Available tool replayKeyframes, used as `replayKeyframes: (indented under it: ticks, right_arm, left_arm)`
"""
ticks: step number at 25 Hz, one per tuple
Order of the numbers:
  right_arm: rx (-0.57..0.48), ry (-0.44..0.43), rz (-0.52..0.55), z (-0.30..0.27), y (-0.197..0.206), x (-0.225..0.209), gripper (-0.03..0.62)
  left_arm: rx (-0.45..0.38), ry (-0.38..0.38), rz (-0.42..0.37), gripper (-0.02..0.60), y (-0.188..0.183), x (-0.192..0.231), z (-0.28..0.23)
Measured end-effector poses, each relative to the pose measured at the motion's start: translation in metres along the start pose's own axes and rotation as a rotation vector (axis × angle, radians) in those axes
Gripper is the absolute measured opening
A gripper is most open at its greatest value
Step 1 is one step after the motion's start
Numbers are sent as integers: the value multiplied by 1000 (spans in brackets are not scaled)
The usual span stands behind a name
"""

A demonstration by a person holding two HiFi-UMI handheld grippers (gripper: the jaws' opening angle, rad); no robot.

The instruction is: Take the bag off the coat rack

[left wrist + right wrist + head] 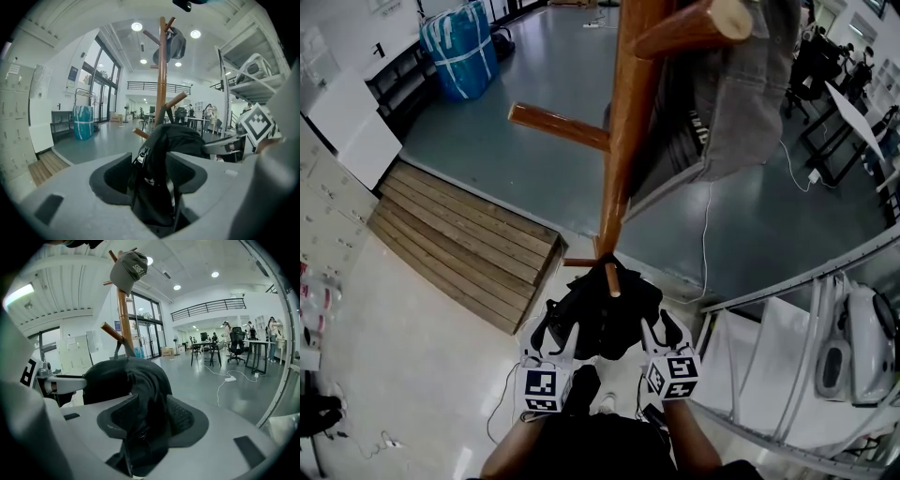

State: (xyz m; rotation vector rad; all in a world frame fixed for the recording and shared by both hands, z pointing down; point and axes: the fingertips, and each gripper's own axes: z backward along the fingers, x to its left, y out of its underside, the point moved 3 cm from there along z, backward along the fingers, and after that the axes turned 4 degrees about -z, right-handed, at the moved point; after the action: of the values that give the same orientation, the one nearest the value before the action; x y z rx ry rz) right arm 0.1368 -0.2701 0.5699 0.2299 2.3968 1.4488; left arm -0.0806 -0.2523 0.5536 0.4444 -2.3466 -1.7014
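A black bag (605,314) hangs from a low peg (612,278) of the wooden coat rack (623,141). My left gripper (561,333) is at the bag's left side and my right gripper (659,328) is at its right side. The left gripper view shows the bag (173,140) and a strap lying in the wide gap of the left gripper (154,173). In the right gripper view, folds of the bag (126,376) lie the same way between the spread jaws of the right gripper (147,413). Both grippers are open. A grey cap (129,268) hangs high on the rack.
A wooden ramp (469,244) lies on the floor at the left, and a blue wrapped bundle (459,47) stands beyond it. A metal shelf with a white appliance (853,347) is close on the right. A white cable (708,234) runs across the grey floor.
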Motion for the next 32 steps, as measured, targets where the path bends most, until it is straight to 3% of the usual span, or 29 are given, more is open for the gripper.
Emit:
replayKeyframes:
  ticks: [14,32]
  right_arm:
    - [39,-11,19,-18,5,-5,156]
    - [27,-50,5,-16,5,-7,103]
  left_arm:
    - [22,-3,20,224,8,7,-21]
    - [26,-3,69,145,6,12,-24]
